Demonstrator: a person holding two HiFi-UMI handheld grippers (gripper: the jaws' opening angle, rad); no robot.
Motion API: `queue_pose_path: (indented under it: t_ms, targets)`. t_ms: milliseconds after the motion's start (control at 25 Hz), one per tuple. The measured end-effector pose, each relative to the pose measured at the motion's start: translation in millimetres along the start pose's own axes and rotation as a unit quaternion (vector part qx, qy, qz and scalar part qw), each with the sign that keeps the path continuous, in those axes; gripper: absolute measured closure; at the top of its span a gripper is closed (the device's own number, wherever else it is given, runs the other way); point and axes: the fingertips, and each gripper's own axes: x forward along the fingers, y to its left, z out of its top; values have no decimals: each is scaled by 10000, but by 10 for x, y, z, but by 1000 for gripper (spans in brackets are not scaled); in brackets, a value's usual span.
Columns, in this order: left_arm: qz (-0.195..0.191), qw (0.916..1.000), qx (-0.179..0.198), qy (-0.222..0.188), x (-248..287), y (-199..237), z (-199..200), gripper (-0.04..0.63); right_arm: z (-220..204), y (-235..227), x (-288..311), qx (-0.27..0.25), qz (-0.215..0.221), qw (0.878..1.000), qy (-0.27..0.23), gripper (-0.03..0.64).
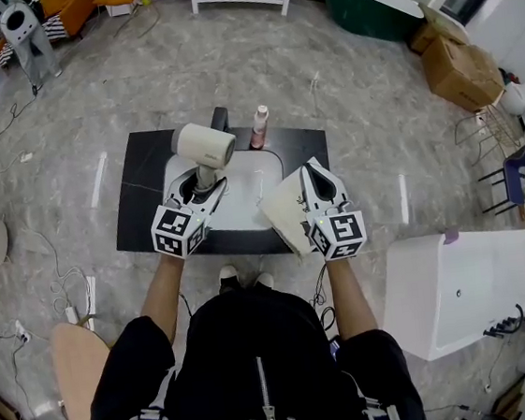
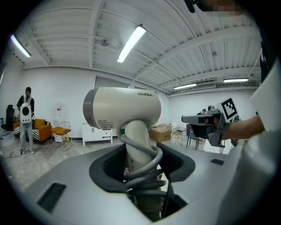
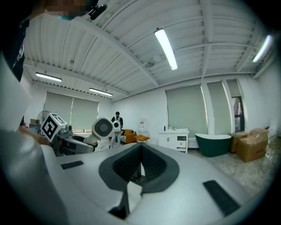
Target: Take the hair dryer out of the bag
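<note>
Nearest is the person (image 1: 259,346) in black. Left gripper (image 1: 205,184) has its jaws shut on the handle of the hair dryer (image 1: 203,145), which stands upright, out of the bag, over the left side of the white sink (image 1: 243,206). Right gripper (image 1: 317,177) has its jaws closed on the bag (image 1: 286,213), just right of the hair dryer. At the far edge of the black table (image 1: 137,186) stands a pink bottle (image 1: 259,127).

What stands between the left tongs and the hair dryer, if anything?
Nothing visible. The left tongs grip the hair dryer by its handle, clear of the bag, which the right tongs hold beside it.
</note>
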Motion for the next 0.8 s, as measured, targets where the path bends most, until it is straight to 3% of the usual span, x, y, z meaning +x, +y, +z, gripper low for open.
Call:
queue_pose_path:
  t_ms: [800]
  targets:
    - [-43,10000,-45,69,6,-38,-89,367,-120,-19,-87,31,-82,9999,98,609]
